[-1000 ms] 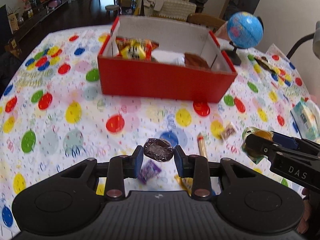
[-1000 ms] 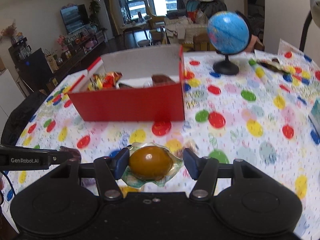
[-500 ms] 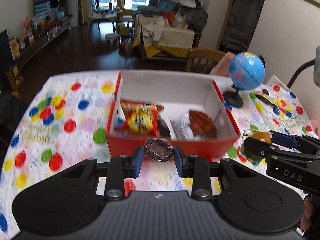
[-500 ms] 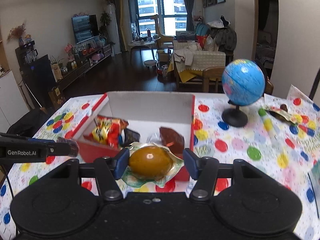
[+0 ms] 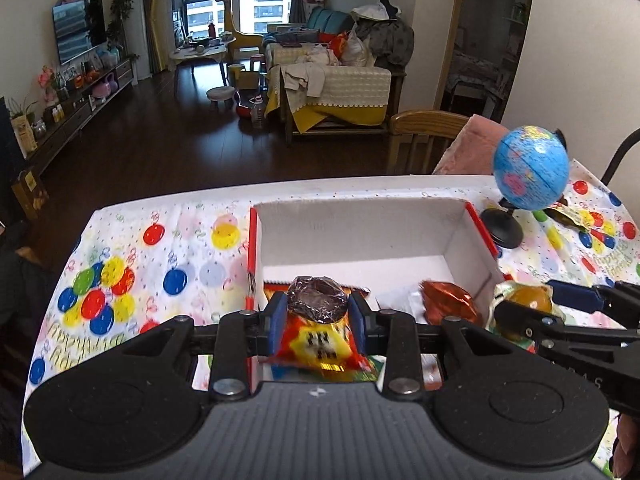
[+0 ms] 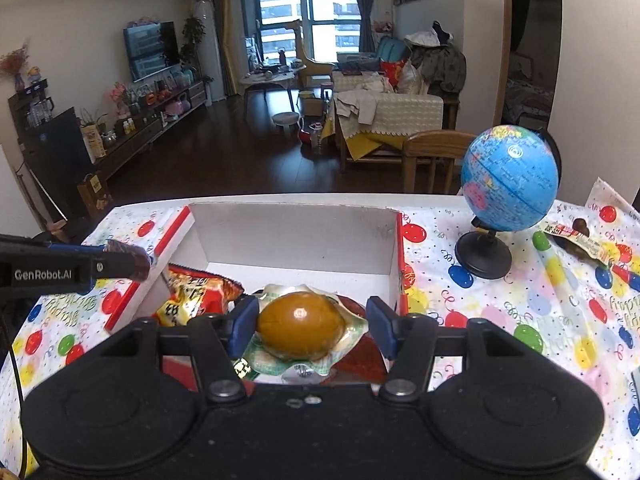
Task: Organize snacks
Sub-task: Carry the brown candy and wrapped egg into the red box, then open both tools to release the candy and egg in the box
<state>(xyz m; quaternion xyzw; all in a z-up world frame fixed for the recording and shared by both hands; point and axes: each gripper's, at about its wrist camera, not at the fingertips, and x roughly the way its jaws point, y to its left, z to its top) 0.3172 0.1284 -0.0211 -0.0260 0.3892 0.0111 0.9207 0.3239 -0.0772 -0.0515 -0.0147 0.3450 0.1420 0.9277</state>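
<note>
Having advanced, both grippers, left gripper (image 5: 318, 320) and right gripper (image 6: 311, 325), now hover over the box (image 5: 360, 236).

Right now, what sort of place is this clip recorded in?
Most likely a home living and dining room: a wall-mounted TV over a low cabinet, a sofa heaped with clothes, and a table under a balloon-print tablecloth holding a red snack box.
</note>
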